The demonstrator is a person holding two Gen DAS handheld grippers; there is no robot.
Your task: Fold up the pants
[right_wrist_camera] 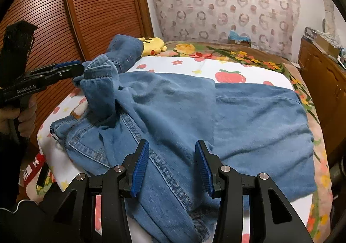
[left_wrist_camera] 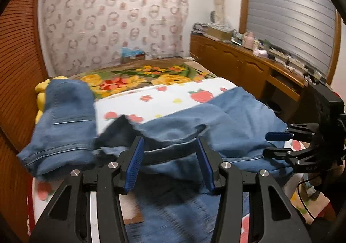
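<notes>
Denim pants (right_wrist_camera: pixel 183 117) lie spread over the strawberry-print sheet (right_wrist_camera: pixel 194 65) on my bed, filling mid-frame. My left gripper (left_wrist_camera: pixel 170 158) stands parted with nothing pinched, a rumpled pant leg (left_wrist_camera: pixel 64 117) bunched at its left. My right gripper (right_wrist_camera: pixel 173 165) is likewise spread above the seam, empty. Upper left, a yellow plush toy (right_wrist_camera: pixel 153 45) sits behind the cloth.

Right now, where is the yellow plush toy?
In the right wrist view the yellow plush toy lies at the far left of the bed, against the wooden slatted door, just behind the raised leg of the blue denim pants.
</notes>
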